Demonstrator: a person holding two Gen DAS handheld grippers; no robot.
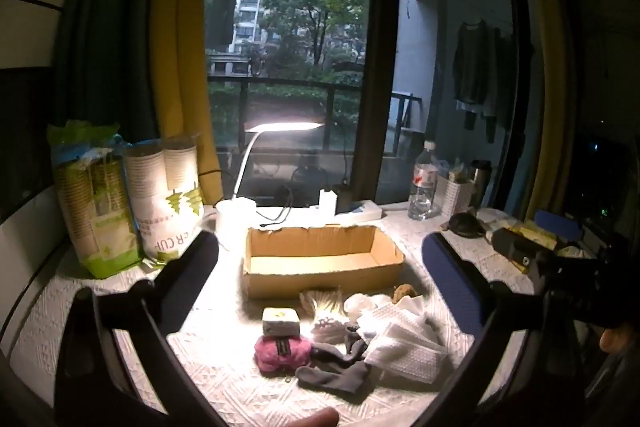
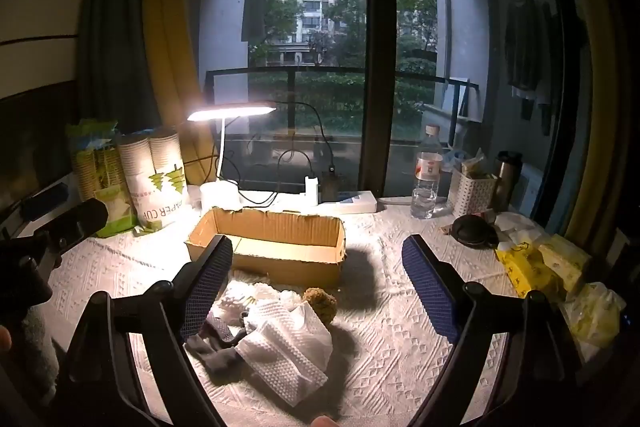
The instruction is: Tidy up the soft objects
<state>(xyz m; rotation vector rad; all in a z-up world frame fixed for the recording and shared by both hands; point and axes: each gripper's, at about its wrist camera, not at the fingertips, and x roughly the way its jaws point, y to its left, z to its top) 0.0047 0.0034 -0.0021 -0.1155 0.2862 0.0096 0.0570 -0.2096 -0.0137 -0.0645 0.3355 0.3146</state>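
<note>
A: Cardboard box (image 1: 324, 259) is empty; the soft pile sits just beside it at 6 o'clock on the worktop (image 1: 224, 383).
B: Left claw (image 1: 320, 291) and right claw (image 2: 316, 287) both spread, pinching nothing. Take the pink plush (image 1: 282, 351) first, low, mid-body.

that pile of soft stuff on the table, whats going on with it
A person holds a pair of tongs in each hand over a lamp-lit table, and both the left tongs and the right tongs are open and hold nothing. In front of an empty cardboard box lies the pile: a pink plush item, grey socks, a white cloth and a brown sponge-like ball. Nothing has gone into the box yet, so the sorting looks about to start.
</note>
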